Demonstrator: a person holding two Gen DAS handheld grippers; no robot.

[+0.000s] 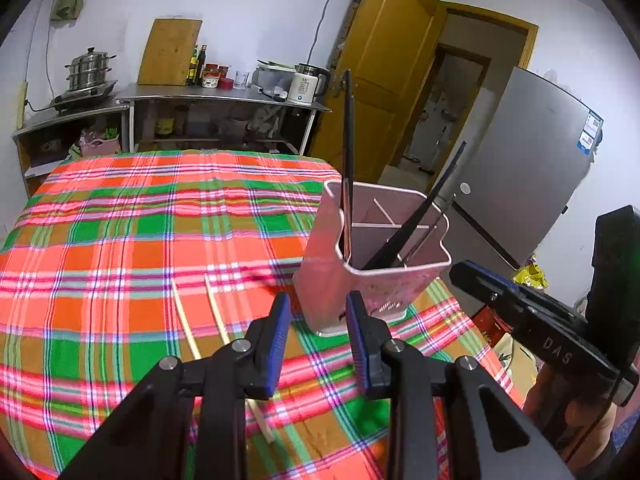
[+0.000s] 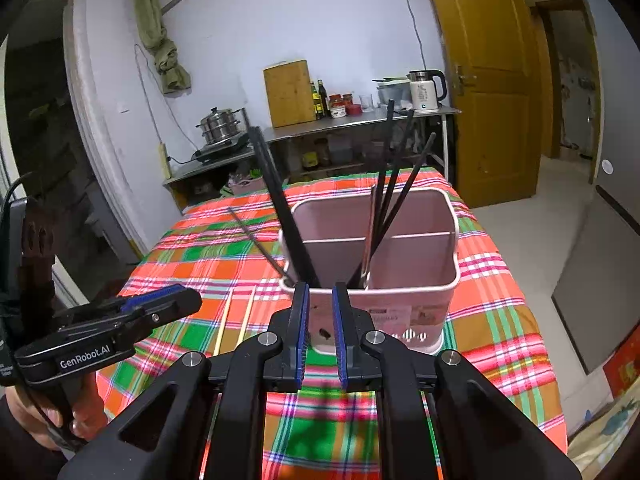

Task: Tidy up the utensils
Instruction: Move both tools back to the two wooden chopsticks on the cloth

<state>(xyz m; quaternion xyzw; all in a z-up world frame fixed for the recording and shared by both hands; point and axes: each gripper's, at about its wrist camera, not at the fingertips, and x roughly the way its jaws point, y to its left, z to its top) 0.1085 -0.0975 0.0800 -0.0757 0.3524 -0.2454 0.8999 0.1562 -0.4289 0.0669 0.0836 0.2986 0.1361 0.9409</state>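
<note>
Meanwhile both grippers, left (image 1: 318,312) and right (image 2: 320,304), hung with jaws slightly parted and empty before the pink utensil holder (image 2: 400,264) on the plaid table (image 1: 120,240), black chopsticks (image 2: 394,184) upright inside, two wooden chopsticks (image 1: 216,312) lying beside it.

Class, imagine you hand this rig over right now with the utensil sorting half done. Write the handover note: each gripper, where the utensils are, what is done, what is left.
Left gripper: open, nothing between its blue pads.
Right gripper: slightly open, empty, close in front of the pink plastic utensil holder.
Holder stands on the red, green and orange plaid tablecloth.
Done: black chopsticks stand in the holder's compartments, with what looks like a metal utensil beside them.
Left: two pale wooden chopsticks lie on the cloth left of the holder. A thin dark stick beside the holder's left rim may also need placing; I cannot tell whether it is inside.
</note>
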